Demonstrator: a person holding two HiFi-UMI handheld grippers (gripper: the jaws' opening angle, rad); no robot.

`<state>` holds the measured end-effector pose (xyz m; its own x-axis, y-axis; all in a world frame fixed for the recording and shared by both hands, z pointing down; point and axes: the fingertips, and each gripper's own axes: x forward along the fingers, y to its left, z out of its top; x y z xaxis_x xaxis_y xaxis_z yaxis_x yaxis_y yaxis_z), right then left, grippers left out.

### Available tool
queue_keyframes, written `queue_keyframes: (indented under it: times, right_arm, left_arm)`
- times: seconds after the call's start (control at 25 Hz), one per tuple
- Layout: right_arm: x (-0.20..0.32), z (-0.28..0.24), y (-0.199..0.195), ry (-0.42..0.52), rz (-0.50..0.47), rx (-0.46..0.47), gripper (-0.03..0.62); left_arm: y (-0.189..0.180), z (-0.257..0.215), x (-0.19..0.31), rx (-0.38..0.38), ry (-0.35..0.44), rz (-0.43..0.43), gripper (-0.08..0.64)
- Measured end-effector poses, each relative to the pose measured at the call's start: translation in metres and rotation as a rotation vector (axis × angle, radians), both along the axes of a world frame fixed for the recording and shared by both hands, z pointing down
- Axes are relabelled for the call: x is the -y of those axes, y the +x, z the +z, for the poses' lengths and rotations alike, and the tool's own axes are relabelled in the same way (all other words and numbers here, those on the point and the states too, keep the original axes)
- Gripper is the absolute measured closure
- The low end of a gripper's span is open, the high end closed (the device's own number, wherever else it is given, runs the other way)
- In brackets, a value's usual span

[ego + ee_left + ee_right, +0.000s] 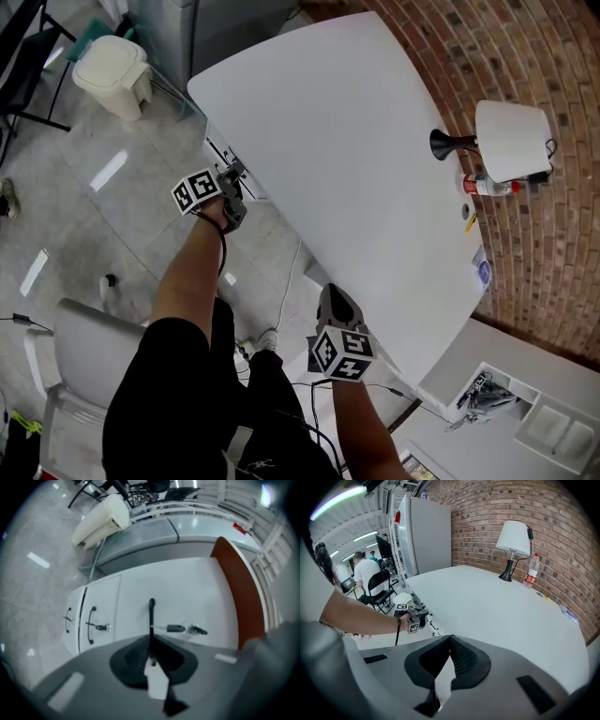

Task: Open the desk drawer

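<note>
- The left gripper is pinching the drawer handle, a slim black bar that runs out from between its ribbed dark pads. Clamping there likely gives a firm hold for the pull.
- The right gripper has its jaws pressed together on nothing. It hangs just off the desk's near edge, probably to stay out of the drawer's path.
- The drawer sits under the desk's left edge and looks closed. Its front is flat, smooth and white, with keys hanging from a lock just beside the handle.
- Past it along the same edge, a white cabinet carries two more curved black handles.
- The desk top is a bare, matt white slab with rounded corners.
- At its far edge, against the rough brick wall, stand a lamp with a white shade and black foot, and a clear plastic bottle.
</note>
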<state>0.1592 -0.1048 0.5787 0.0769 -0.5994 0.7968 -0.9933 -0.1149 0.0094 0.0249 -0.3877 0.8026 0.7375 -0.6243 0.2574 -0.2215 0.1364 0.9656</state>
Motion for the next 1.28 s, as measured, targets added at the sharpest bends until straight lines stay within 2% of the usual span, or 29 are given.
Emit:
queue_keyframes:
  times: [0.16, 0.32, 0.56, 1.0, 1.08, 1.16, 1.28]
  right_arm:
    - [-0.008, 0.000, 0.001, -0.007, 0.011, 0.002, 0.592]
    - [-0.015, 0.000, -0.003, -0.008, 0.013, 0.006, 0.592]
    - [-0.020, 0.001, -0.003, -0.007, -0.002, 0.018, 0.592]
    - [-0.007, -0.005, -0.005, 0.018, -0.054, 0.044, 0.592]
    - [-0.007, -0.006, -0.005, 0.020, -0.066, 0.046, 0.592]
    - [-0.008, -0.006, -0.004, 0.021, -0.069, 0.049, 0.592]
    - [-0.012, -0.004, -0.001, 0.022, -0.062, 0.054, 0.592]
  left_arm:
    - [0.000, -0.003, -0.007, 0.000, -0.009, -0.005, 0.540]
    - [-0.009, -0.004, -0.016, -0.005, -0.032, -0.049, 0.540]
    - [-0.032, -0.003, -0.033, 0.026, -0.037, -0.023, 0.540]
    - [-0.071, 0.001, -0.062, 0.087, -0.085, -0.047, 0.540]
    - [-0.073, 0.001, -0.062, 0.108, -0.087, -0.056, 0.539]
    - [-0.073, -0.001, -0.062, 0.160, -0.054, -0.045, 0.539]
    - [-0.068, -0.008, -0.065, 0.266, 0.028, 0.038, 0.455]
